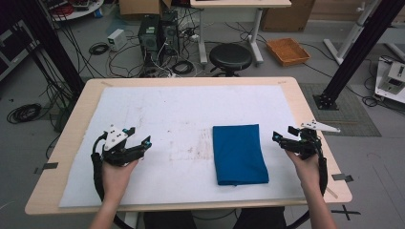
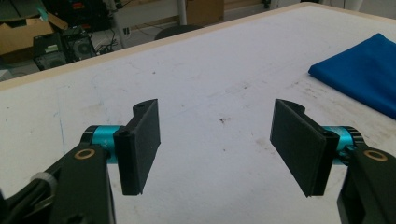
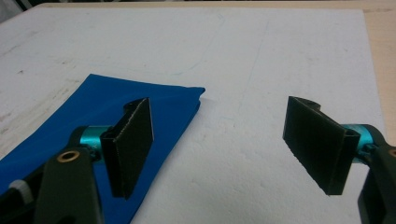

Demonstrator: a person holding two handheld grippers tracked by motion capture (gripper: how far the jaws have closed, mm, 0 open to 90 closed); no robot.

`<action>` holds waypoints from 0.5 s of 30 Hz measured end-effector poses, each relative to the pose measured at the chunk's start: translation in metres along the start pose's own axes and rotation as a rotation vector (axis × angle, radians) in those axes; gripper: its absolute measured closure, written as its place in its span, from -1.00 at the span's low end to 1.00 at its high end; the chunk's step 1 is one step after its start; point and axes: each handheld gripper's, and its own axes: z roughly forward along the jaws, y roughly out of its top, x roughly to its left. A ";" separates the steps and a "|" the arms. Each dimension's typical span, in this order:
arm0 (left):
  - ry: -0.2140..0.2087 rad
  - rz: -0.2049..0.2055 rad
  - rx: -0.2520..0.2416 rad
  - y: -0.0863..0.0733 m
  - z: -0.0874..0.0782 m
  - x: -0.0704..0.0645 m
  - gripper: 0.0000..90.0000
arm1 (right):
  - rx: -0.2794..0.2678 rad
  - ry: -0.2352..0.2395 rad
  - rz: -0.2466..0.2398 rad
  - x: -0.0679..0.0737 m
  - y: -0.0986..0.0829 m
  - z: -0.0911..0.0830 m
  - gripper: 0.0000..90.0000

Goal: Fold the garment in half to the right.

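We note the folded blue cloth (image 1: pixel 239 153): matt woven fabric, smooth, with soft rounded edges at the fold. It lies on a white sheet (image 1: pixel 162 109) that looks like matt paper or thin felt, slightly fuzzy, marked with brownish stains and faint pencil lines. The pale wooden tabletop (image 1: pixel 313 133) shows a smooth, satin edge band. The left gripper (image 2: pixel 217 149) carries matt black plastic pads with a fine grain, on glossy teal anodised metal barrels. The right gripper (image 3: pixel 219 144) looks the same.

Cluttered lab floor behind the table (image 1: pixel 305 102)

A black stool (image 1: pixel 231 57) is set just beyond its far edge, flanked by computer towers (image 1: pixel 157 31) and an orange tray (image 1: pixel 288 51).
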 end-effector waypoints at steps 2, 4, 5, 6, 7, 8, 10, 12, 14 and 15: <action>0.000 -0.001 0.003 -0.001 0.000 0.000 -0.26 | 0.002 -0.001 -0.005 0.000 0.000 0.001 -0.46; -0.003 0.001 0.004 -0.001 0.000 0.000 -0.26 | 0.004 0.000 -0.001 -0.001 0.000 0.000 -0.46; -0.002 0.001 0.003 -0.001 0.000 -0.001 -0.26 | 0.003 -0.002 -0.003 -0.001 0.000 0.000 -0.46; -0.002 0.002 0.004 -0.001 0.000 -0.001 -0.26 | 0.004 -0.003 -0.002 -0.002 0.000 0.000 -0.46; -0.003 0.004 0.003 -0.001 0.001 -0.001 -0.26 | 0.004 -0.005 -0.001 -0.002 0.000 0.000 -0.46; -0.003 0.001 0.002 -0.001 0.001 -0.001 -0.26 | 0.004 -0.005 0.000 -0.002 0.000 0.000 -0.46; -0.003 0.000 0.002 -0.001 0.001 -0.001 -0.26 | 0.005 -0.005 0.000 -0.002 -0.001 0.001 -0.46; -0.003 -0.001 0.003 -0.001 0.000 -0.001 -0.26 | 0.006 -0.005 -0.001 -0.002 -0.001 0.001 -0.46; -0.003 0.000 0.002 -0.002 0.000 -0.002 -0.26 | 0.005 -0.004 -0.005 -0.001 0.000 0.001 -0.46; -0.002 0.000 0.003 -0.002 0.001 -0.002 -0.26 | 0.007 -0.003 -0.003 -0.001 0.000 0.001 -0.46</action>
